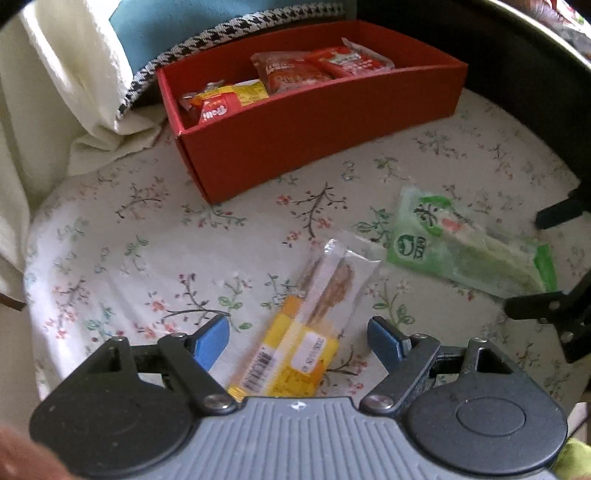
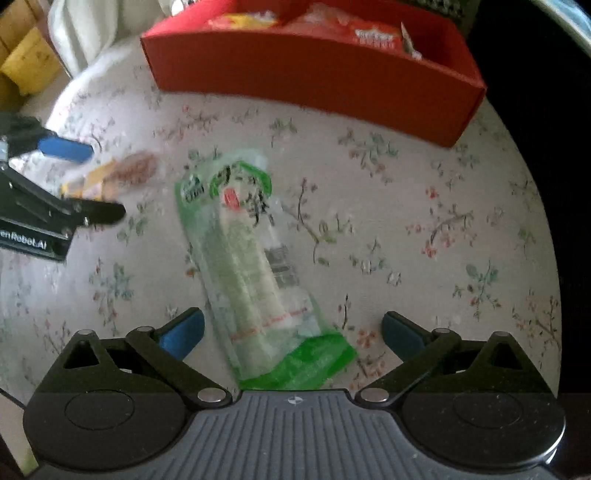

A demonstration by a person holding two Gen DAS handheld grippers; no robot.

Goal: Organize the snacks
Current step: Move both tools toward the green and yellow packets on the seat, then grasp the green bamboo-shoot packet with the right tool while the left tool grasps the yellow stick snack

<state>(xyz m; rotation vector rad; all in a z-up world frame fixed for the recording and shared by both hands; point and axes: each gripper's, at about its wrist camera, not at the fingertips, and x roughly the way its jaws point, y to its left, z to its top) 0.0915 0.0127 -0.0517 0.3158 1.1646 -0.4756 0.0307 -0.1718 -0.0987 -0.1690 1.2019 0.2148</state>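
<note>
Surroundings: cloth, cushions, cartons

Floral-print white cloth over round bench; teal cushion with houndstooth trim; cream fabric; yellow cartons.

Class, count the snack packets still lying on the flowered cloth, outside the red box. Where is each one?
2. The yellow and clear biscuit packet lies between the open left claw fingers. The green packet lies to its right, between the open right claw fingers.

A round table covered by a white cloth printed with small flowering twigs carries three things: a long red cardboard box toward the far edge, a yellow and clear wrapped snack bar lying flat, and just beside it a green and clear snack packet.
</note>
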